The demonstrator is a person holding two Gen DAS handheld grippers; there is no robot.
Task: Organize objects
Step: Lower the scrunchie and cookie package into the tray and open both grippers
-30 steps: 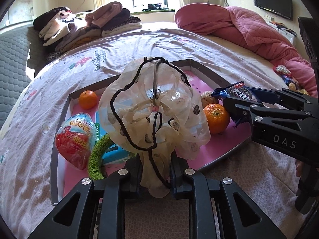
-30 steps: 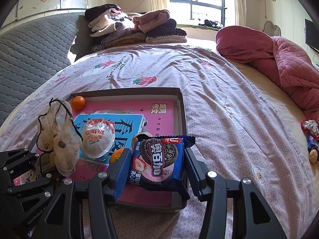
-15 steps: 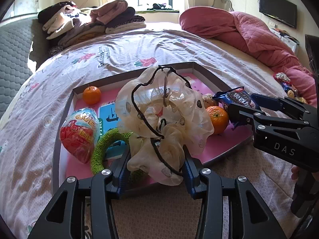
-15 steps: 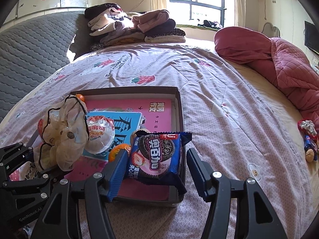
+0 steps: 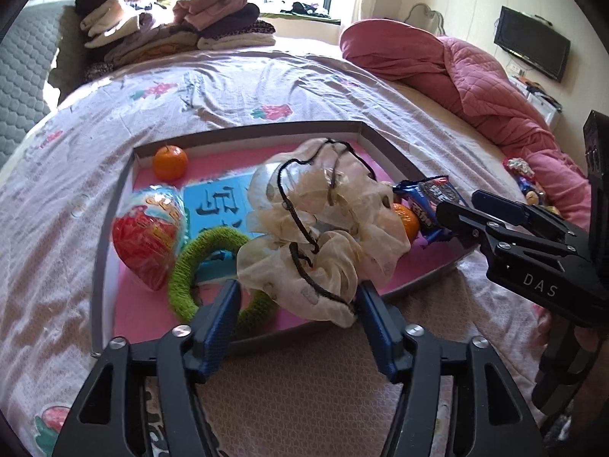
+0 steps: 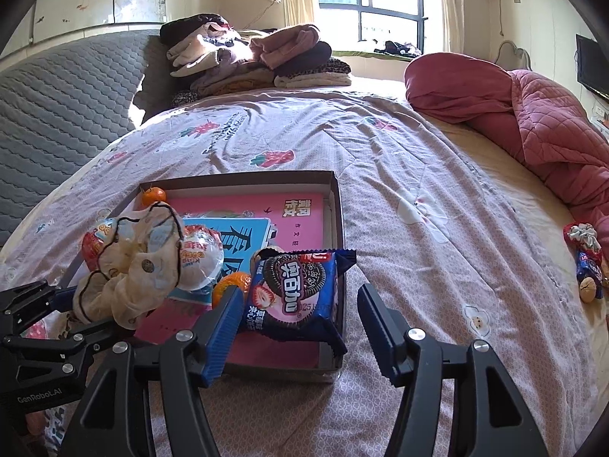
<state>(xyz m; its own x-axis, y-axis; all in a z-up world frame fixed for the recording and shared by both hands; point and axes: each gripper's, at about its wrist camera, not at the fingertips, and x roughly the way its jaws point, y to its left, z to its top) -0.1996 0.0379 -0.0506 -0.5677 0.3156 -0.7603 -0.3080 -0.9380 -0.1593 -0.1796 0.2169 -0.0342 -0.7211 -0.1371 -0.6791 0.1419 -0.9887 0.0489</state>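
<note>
1. Sunlit bedroom, bed (image 5: 289, 76) with a pink floral sheet: from the left wrist, the left gripper (image 5: 297, 301) has just been opening, its fingers spread around a cream sheer scrunchie with black cord edging (image 5: 323, 228) slumped over the near rim of the shallow grey cardboard tray (image 5: 384, 144). It looks feather-light, floppy and snag-prone; I'd pinch the bunched centre.

2. From the right wrist, the right gripper (image 6: 297, 312) has also been opening; a blue crinkly cookie packet (image 6: 297, 293) lies in the tray's near right corner between the spread fingers. Likely light, slippery and crushable; grip its flat sides gently.
</note>
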